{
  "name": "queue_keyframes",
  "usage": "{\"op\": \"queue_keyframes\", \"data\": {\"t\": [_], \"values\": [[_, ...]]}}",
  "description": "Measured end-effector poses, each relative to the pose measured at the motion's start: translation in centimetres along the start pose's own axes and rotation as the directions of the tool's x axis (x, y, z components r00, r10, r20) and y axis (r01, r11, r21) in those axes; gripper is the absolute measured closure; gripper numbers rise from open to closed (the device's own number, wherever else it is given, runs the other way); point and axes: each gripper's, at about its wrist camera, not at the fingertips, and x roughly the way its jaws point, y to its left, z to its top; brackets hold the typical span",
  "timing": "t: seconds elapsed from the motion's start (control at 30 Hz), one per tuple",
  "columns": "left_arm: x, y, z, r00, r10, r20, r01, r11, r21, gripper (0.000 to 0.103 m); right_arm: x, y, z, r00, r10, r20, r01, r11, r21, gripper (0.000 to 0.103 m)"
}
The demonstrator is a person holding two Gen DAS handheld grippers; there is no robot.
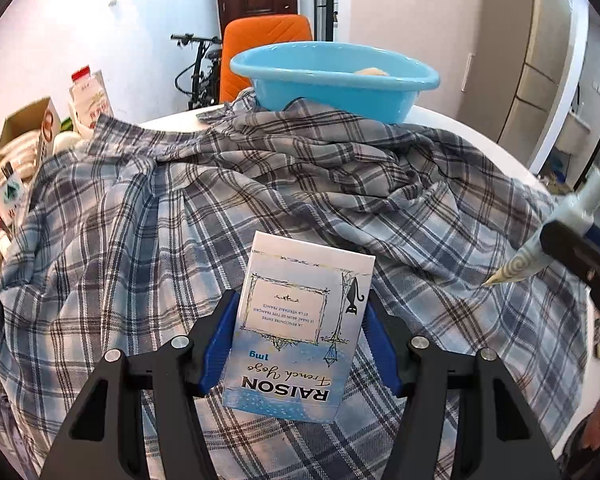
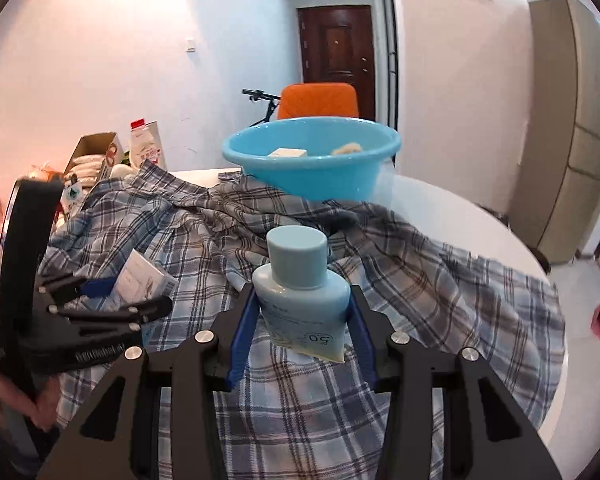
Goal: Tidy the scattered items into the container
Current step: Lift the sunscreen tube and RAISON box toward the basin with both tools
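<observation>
My left gripper (image 1: 300,320) is shut on a pale blue and white box (image 1: 296,332) printed "RAISON French Yogo", held above a crumpled plaid shirt (image 1: 140,240). My right gripper (image 2: 304,320) is shut on a light blue tube (image 2: 302,292) with a round cap, cap pointing away. A blue plastic basin (image 1: 332,80) stands at the far side of the white round table (image 2: 440,208), partly on the shirt; a small white box (image 2: 287,153) and a beige lump (image 2: 346,149) lie in it. Each view shows the other gripper: the tube (image 1: 556,232) at right, the box (image 2: 144,280) at left.
Cartons, an open cardboard box (image 1: 24,136) and packets crowd the table's left side. An orange chair (image 1: 266,52) and a bicycle (image 1: 198,68) stand behind the basin, a dark door beyond. Tall cabinets (image 2: 572,140) line the right wall. A person's hand (image 2: 4,396) holds the left tool.
</observation>
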Motion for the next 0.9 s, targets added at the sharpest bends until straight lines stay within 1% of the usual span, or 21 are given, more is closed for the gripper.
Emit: {"op": "queue_keyframes", "data": {"t": [0.07, 0.17, 0.2, 0.27, 0.33, 0.5, 0.7, 0.83, 0.9], "values": [[-0.1, -0.4, -0.2, 1.0, 0.007, 0.003, -0.007, 1.0, 0.01, 0.04, -0.2, -0.4, -0.2, 1.0, -0.003, 0.004, 0.003, 1.0, 0.018, 0.06], [-0.2, -0.8, -0.2, 1.0, 0.02, 0.009, -0.02, 1.0, -0.002, 0.04, -0.6, -0.6, -0.8, 0.998, -0.062, 0.01, 0.062, 0.998, 0.014, 0.06], [-0.3, -0.9, -0.3, 1.0, 0.024, 0.013, -0.024, 1.0, -0.006, 0.04, -0.5, -0.8, -0.9, 0.998, -0.067, 0.006, 0.067, 0.998, 0.015, 0.06], [-0.3, -1.2, -0.4, 1.0, 0.018, 0.016, -0.017, 1.0, -0.018, 0.04, -0.3, -1.1, -1.0, 0.998, -0.06, -0.007, 0.06, 0.998, 0.026, 0.06], [-0.1, -1.6, -0.4, 1.0, 0.012, 0.01, -0.012, 1.0, -0.008, 0.04, -0.2, -1.4, -0.9, 0.998, -0.058, -0.011, 0.058, 0.998, 0.034, 0.06], [-0.1, -2.1, -0.2, 1.0, 0.021, 0.01, -0.021, 1.0, 0.009, 0.04, -0.3, -1.7, -0.8, 0.998, -0.069, -0.001, 0.069, 0.997, 0.034, 0.06], [-0.8, -2.2, 0.5, 0.999, 0.024, 0.036, -0.024, 1.0, 0.011, 0.04, -0.5, -1.8, -0.8, 0.996, -0.093, 0.01, 0.093, 0.996, 0.011, 0.06], [-0.9, -2.3, 1.0, 0.999, 0.024, 0.038, -0.024, 1.0, 0.014, 0.04, -0.5, -2.4, -0.4, 0.997, -0.071, 0.007, 0.07, 0.997, 0.026, 0.06], [-0.9, -2.3, 1.1, 0.999, 0.025, 0.039, -0.026, 1.0, 0.015, 0.04, -0.6, -2.4, -0.1, 0.997, -0.072, 0.012, 0.072, 0.997, 0.018, 0.06]]}}
